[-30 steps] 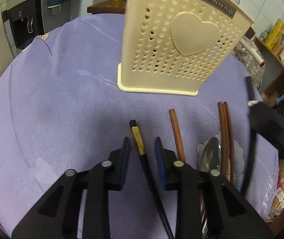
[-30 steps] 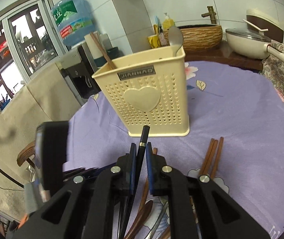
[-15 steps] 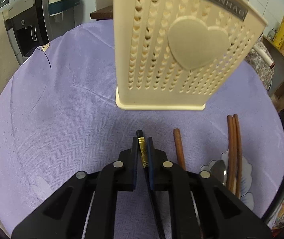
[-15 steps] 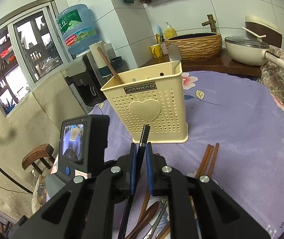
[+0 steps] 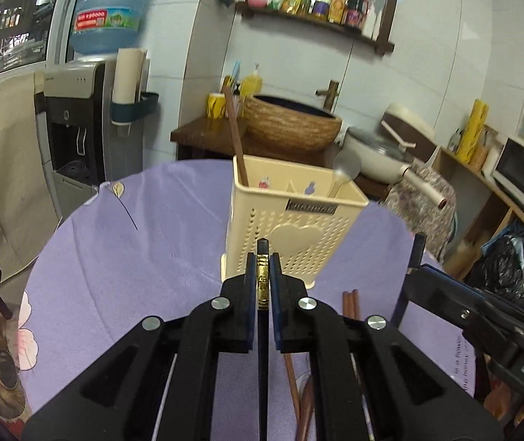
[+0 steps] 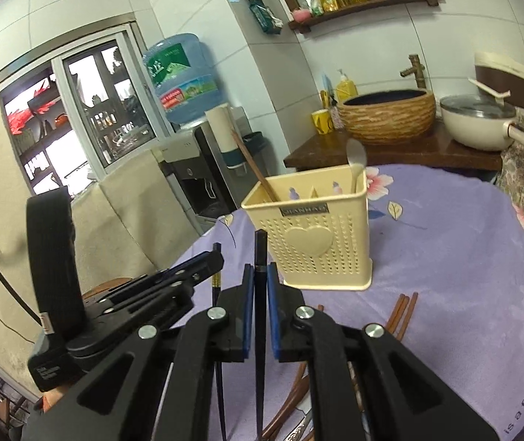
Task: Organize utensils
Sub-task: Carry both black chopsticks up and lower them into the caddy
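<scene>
Water dispenser [image 5: 74,125]: far left beyond the table, with a blue water bottle [image 5: 109,7] on top.
Tablecloth [image 5: 144,242]: lilac, flower-printed, covering the round table.
Left gripper [image 5: 262,279]: lifted above the cloth, fingers pinched nearly together on a black chopstick with a gold band [image 5: 262,283]; the stick's blunt black end juts just past the fingertips and points at the holder's front face. In the right wrist view the same stick [image 6: 216,279] stands close to upright, just left of the right gripper's stick.
Utensil holder [image 5: 291,228]: cream plastic, perforated, with a raised heart on the front; upright on the cloth beyond both grippers.
Holder, left compartment: a brown wooden chopstick [image 5: 236,139] leans out to the left.
Holder, right compartment: a pale spoon [image 5: 344,172] stands bowl up.
Loose brown chopsticks [image 5: 350,303]: a pair lying on the cloth just right of the left gripper, near the holder's base; more brown utensils lie under the gripper bodies, too hidden to sort.
Right gripper [image 6: 258,286]: fingers closed to a narrow gap around a plain black chopstick [image 6: 260,257], its end rising above the fingertips in front of the holder's left edge.
Counter behind: a woven basin [image 6: 386,115] and a cream pan [image 6: 482,121] on dark wood.
</scene>
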Available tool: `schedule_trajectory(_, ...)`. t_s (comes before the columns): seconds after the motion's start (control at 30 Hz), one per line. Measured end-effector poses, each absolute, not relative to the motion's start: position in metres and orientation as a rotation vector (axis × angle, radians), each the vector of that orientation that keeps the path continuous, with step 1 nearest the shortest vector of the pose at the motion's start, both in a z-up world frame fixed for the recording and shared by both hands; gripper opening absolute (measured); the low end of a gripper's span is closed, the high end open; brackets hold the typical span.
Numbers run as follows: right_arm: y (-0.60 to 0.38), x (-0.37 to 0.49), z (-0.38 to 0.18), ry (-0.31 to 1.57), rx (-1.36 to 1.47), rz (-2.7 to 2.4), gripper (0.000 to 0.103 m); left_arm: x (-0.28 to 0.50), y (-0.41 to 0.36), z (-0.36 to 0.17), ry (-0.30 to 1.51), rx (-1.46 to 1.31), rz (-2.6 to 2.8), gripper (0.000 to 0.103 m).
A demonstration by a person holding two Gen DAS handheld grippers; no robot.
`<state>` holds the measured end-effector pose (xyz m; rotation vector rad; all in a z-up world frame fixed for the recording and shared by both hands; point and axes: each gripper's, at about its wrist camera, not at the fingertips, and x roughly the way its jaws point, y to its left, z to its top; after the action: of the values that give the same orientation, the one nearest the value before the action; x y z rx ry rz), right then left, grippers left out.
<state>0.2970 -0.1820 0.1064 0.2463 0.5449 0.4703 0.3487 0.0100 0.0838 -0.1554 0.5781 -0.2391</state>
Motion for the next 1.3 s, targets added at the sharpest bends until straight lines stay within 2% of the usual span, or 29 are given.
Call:
schedule_trajectory(0.37,-0.172,0.283,0.145,0.491,0.166,0.523,0.007,0.309,0.017,0.137,0.465,-0.148,-0.276,0.007)
schedule_trajectory(0.87,-0.169,0.312,0.19,0.483,0.031,0.486,0.007,0.328,0.011,0.186,0.437,-0.116,-0.295,0.007)
schedule_trajectory(1.3,-0.183,0.359,0.31,0.302,0.002,0.372,0.007,0.385,0.004,0.315,0.314,-0.146,-0.273,0.007)
